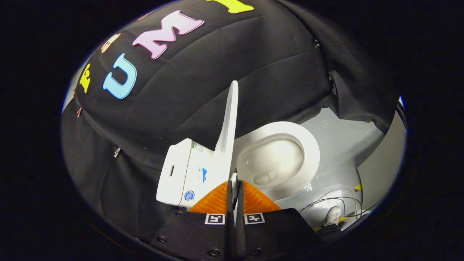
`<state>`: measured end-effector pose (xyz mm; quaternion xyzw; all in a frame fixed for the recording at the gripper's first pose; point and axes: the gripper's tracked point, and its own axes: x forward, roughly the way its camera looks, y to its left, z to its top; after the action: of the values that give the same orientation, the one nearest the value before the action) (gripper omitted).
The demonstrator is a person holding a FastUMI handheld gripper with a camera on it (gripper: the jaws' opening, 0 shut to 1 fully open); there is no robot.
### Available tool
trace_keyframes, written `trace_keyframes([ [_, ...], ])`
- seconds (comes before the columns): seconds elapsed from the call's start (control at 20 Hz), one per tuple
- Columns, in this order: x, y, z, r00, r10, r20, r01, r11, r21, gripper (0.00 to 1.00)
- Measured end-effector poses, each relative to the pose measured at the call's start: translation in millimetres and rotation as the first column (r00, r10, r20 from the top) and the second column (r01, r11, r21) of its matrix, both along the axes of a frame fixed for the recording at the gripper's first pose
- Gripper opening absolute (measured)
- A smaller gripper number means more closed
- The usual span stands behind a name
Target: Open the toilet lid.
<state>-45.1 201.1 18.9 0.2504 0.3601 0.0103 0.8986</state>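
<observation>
The raised white plastic toilet lid [229,123] is seen edge-on, a thin slab whose long axis runs up from its hinge toward the black cloth booth wall [203,83]; its lower end is hidden behind the gripper [235,188] fingers. The gripper's fingers are pressed nearly together with only a slit between them, and they may be pinching the lid's lower edge, though the contact cannot be made out. Left of the lid sits the white ceramic tank [183,174]; right of it the open oval bowl and seat [279,159]. Thin dark cables [326,201] and a white shoe [333,215] lie on the grey floor [344,145] beyond.
</observation>
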Motion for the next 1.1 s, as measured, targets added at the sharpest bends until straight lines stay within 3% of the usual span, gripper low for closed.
trace_keyframes([
  [0.5, 0, 33, 19, 0.999, 0.032, 0.012, -0.031, 0.998, -0.059, 0.05],
  [1.1, 4, 118, 56, 0.992, 0.123, 0.029, -0.112, 0.961, -0.253, 0.05],
])
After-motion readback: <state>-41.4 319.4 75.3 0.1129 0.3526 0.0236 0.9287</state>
